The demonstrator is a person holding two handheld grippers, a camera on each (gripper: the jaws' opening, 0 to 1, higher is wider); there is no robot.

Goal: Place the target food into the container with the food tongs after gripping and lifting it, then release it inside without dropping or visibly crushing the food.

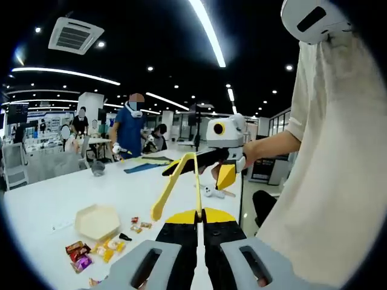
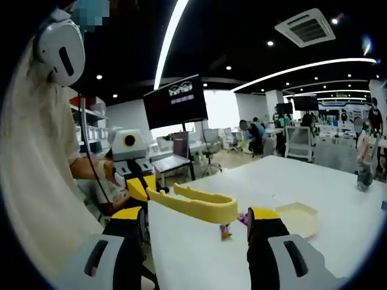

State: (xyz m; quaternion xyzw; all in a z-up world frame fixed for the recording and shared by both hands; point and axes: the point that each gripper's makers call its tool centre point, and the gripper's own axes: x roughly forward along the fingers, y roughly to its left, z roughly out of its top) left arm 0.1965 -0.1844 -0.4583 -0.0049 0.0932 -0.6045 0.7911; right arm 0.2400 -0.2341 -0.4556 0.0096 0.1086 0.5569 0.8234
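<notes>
1. Overhead strip lights and a ceiling air unit are lighting a large open office, where people are working at far tables behind the long white desk.
2. Wrapped snacks, the likely target food, are lying scattered near the desk's near edge, just beside the pale hexagonal container; none are lifted yet. In the right gripper view a small piece is lying close to the container.
3. Yellow food tongs are hanging in the air above the desk, their arms spread apart and gripping nothing; in the right gripper view the tongs are stretching across between the two grippers.
4. In the left gripper view the right gripper is appearing to clamp the tongs' joined end, though the exact contact is hard to make out.
5. Left gripper is sitting with its jaws pressed together just under the tongs; whether anything is pinched there I cannot tell. Right gripper is showing jaws standing apart in its own view.
6. Judging the step: the tongs are needing to be lowered over one snack, straddling it before squeezing gently, then carried level toward the container.
7. Squeezing too hard is risking crushed wrapping; squeezing too lightly is risking a drop.
</notes>
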